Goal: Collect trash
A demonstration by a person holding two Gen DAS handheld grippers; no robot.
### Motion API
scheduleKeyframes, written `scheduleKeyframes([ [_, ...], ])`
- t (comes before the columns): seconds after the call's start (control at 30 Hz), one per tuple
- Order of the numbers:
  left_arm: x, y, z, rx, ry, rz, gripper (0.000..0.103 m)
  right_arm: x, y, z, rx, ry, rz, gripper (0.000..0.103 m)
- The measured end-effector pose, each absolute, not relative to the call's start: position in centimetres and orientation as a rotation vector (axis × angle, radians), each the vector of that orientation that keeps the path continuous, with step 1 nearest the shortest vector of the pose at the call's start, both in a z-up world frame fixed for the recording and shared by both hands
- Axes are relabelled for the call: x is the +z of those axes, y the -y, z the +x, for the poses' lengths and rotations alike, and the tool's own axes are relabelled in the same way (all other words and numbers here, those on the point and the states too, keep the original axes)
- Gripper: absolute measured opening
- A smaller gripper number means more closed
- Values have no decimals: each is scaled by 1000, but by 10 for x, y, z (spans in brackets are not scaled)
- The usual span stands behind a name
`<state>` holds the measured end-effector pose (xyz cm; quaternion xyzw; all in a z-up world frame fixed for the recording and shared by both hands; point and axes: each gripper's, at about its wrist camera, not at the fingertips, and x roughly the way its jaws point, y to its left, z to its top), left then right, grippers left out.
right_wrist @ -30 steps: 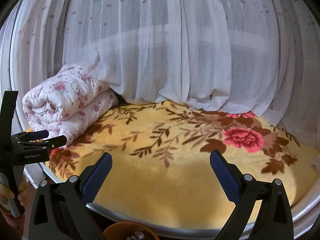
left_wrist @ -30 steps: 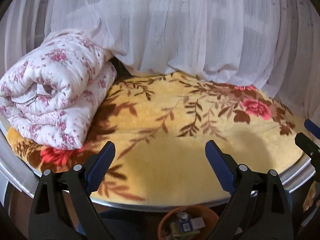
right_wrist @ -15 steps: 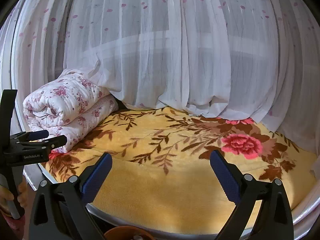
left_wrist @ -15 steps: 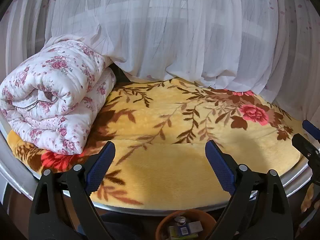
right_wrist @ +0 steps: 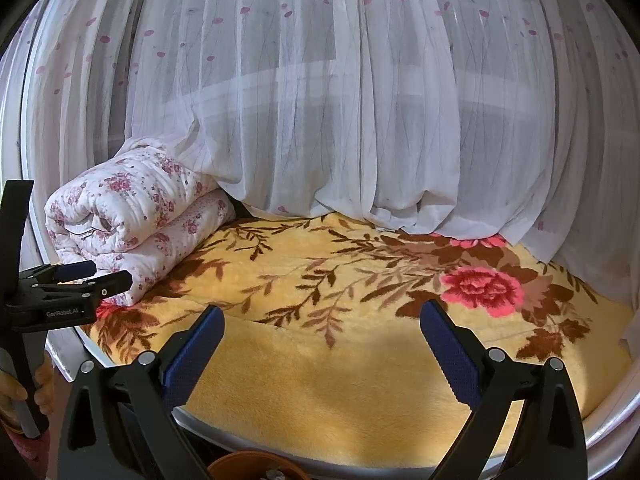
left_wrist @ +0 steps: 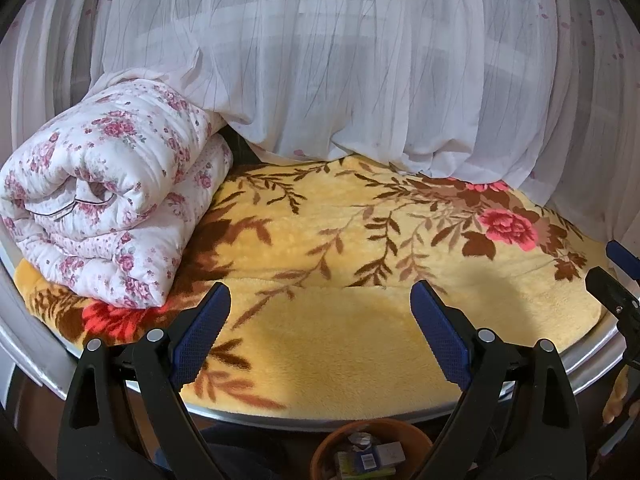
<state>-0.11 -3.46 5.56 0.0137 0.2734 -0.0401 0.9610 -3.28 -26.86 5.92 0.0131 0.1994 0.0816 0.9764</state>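
My left gripper (left_wrist: 320, 300) is open and empty, held above the front edge of a bed with a yellow floral blanket (left_wrist: 340, 320). My right gripper (right_wrist: 320, 320) is open and empty too, over the same blanket (right_wrist: 320, 380). A brown round bin (left_wrist: 332, 440) sits on the floor below the bed edge, holding several pieces of trash, among them a small box (left_wrist: 366, 462). The bin's rim (right_wrist: 240, 462) shows at the bottom of the right wrist view. No loose trash shows on the blanket.
A rolled white quilt with pink flowers (left_wrist: 108, 208) lies at the bed's left end. A sheer white curtain (left_wrist: 340, 72) hangs along the far side. The bed has a silver rim (left_wrist: 280, 416). The left gripper also appears at the left of the right wrist view (right_wrist: 84, 276).
Both cameras have tilted up and drawn back a little: the bed sits lower in view and more curtain shows. Both grippers stay open.
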Motion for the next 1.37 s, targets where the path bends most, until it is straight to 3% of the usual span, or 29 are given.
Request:
scheduleKeyframes([
  [1.37, 57, 31, -1, -45, -552, 7, 89, 59, 271, -32, 166, -404, 27, 97],
])
